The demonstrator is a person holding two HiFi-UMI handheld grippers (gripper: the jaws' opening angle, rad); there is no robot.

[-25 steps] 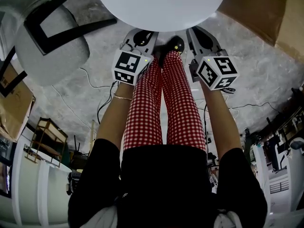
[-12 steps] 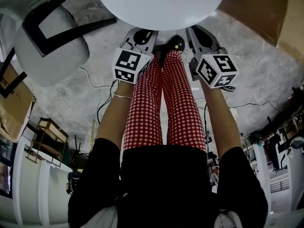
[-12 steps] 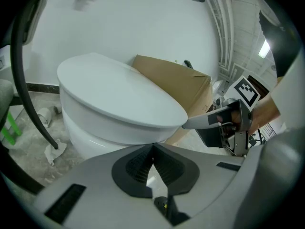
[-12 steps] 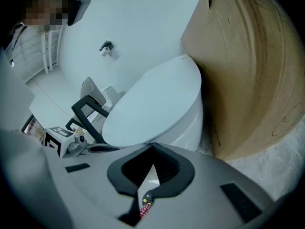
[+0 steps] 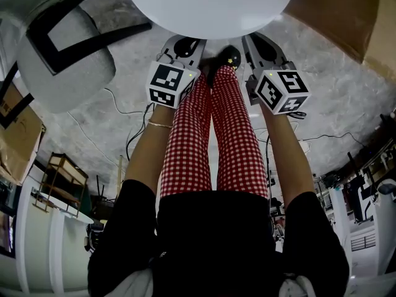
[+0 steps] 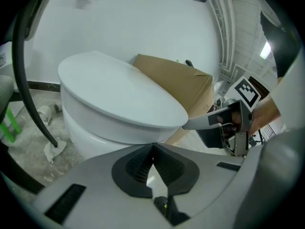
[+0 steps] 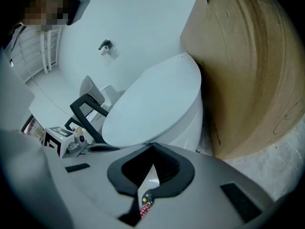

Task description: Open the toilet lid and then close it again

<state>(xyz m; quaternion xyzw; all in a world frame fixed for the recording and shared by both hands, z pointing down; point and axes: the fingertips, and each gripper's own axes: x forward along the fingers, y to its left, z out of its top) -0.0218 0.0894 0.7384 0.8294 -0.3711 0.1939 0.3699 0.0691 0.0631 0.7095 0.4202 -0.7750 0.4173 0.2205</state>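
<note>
A: Where's the toilet lid (image 5: 210,2)?
B: Down flat on the white bowl (image 6: 83,130), fully closed. From the head view it fills the top of frame, w/ the person standing right in front of it on the concrete floor (image 5: 322,104).
A: And the grippers?
B: Left gripper (image 6: 152,147) and right gripper (image 7: 152,146) sit side by side, low, just beside the lid's front rim. Both pairs of jaws are pressed tip to tip, nothing btwn them.
A: Why clenched?
B: Prob. so each works as a thin wedge, tips aimed under the rim to lever the lid up, not pinch it. Can't tell if either tip touches yet.
A: Anything in the way?
B: Cardboard box (image 7: 248,70) stands just beside the bowl on the person's right, grey chair (image 5: 62,54) on the left. Lift not yet begun
</note>
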